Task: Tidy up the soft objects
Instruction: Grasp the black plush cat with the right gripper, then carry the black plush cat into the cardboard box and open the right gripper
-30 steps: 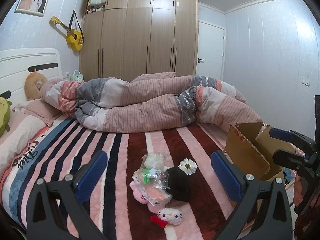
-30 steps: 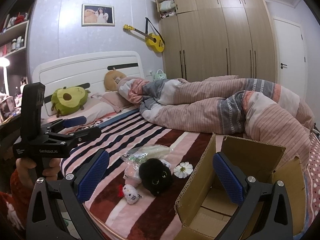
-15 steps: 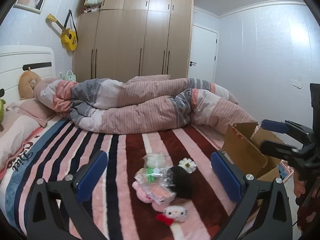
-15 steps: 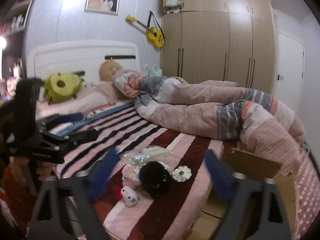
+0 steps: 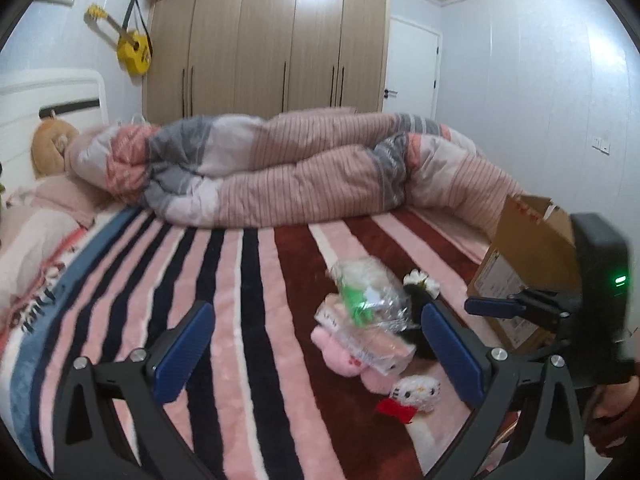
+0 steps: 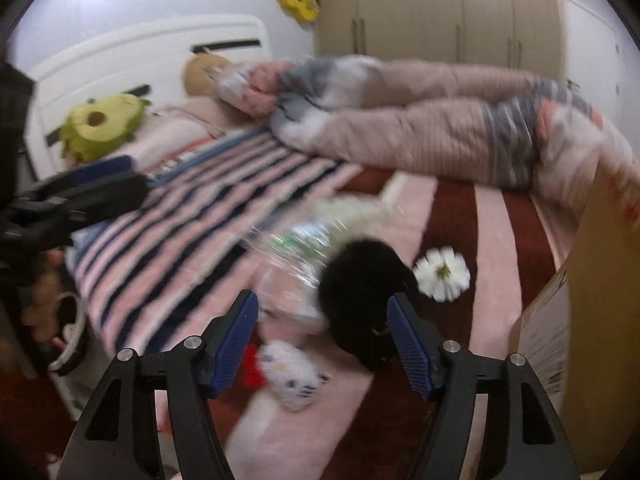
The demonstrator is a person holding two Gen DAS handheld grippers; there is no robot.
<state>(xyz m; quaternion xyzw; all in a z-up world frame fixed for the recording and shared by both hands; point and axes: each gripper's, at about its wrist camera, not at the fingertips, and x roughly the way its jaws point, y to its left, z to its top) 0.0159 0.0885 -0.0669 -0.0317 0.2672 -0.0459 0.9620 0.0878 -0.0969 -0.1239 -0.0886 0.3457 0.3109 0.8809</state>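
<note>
A small pile of soft toys lies on the striped blanket: a black plush (image 6: 362, 288), a white cat plush with a red bow (image 5: 416, 394) (image 6: 290, 376), a pink plush (image 5: 344, 354), toys wrapped in clear plastic (image 5: 368, 300) (image 6: 304, 252) and a white flower (image 6: 442, 274) (image 5: 420, 280). My right gripper (image 6: 322, 344) is open and empty, low over the pile, its fingers on either side of the black plush. My left gripper (image 5: 316, 348) is open and empty, left of the pile. The right gripper also shows in the left wrist view (image 5: 504, 306).
An open cardboard box (image 5: 532, 256) (image 6: 592, 280) stands at the right of the pile. A rolled pink and grey duvet (image 5: 304, 168) lies across the bed. An avocado plush (image 6: 102, 126) and pillows sit at the headboard. A basket (image 6: 70, 336) is on the floor.
My right gripper has dropped down and forward to the toy pile, with its fingers narrower. My left gripper has swung left, so the pile now sits at its right finger.
</note>
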